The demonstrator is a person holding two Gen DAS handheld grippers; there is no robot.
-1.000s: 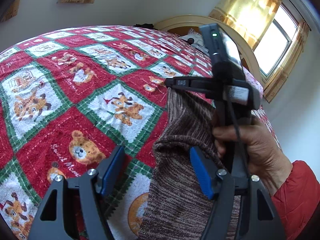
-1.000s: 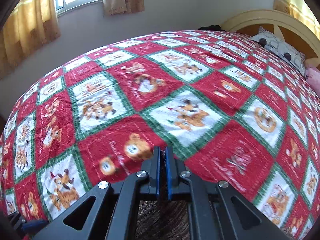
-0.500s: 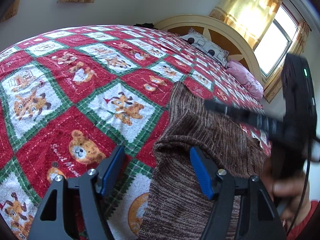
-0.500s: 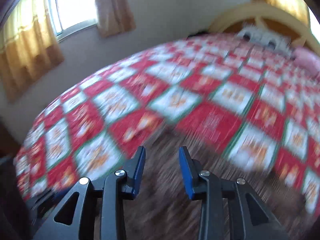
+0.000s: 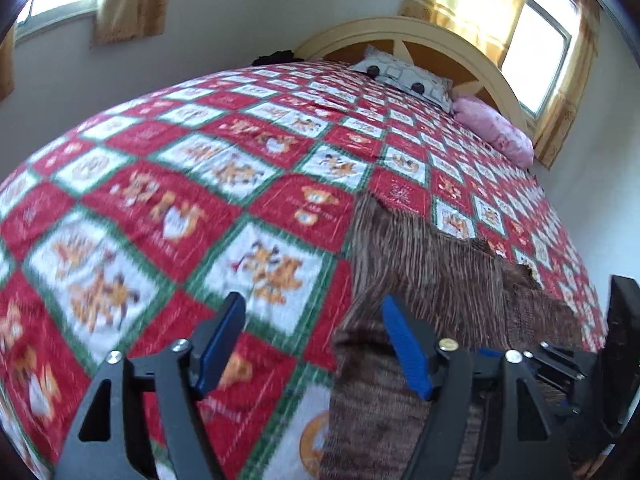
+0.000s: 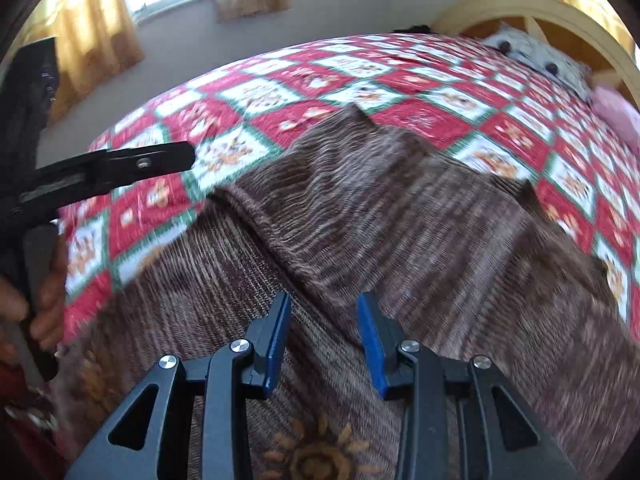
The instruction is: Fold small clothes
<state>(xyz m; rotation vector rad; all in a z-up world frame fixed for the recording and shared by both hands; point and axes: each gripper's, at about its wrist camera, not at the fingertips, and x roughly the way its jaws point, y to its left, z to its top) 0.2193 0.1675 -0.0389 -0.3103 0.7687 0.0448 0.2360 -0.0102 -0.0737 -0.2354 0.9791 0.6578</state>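
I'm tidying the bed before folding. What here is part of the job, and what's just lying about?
Job:
brown knitted garment
left tongs, opening, nothing between
right tongs, open

Lying about:
red patchwork teddy-bear quilt
white patterned pillow
pink pillow

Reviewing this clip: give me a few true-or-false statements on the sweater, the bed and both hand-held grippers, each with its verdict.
1. The brown knit sweater lies on the red patchwork quilt. True.
2. The right hand-held gripper is clamped on the sweater. False: its blue pads stand apart above the knit, gripping nothing.
3. A pink pillow rests near the headboard. True.
4. The left hand-held gripper is shut. False: its jaws are opening, nothing pinched between them.
5. The sweater is blue. False: it is brown.
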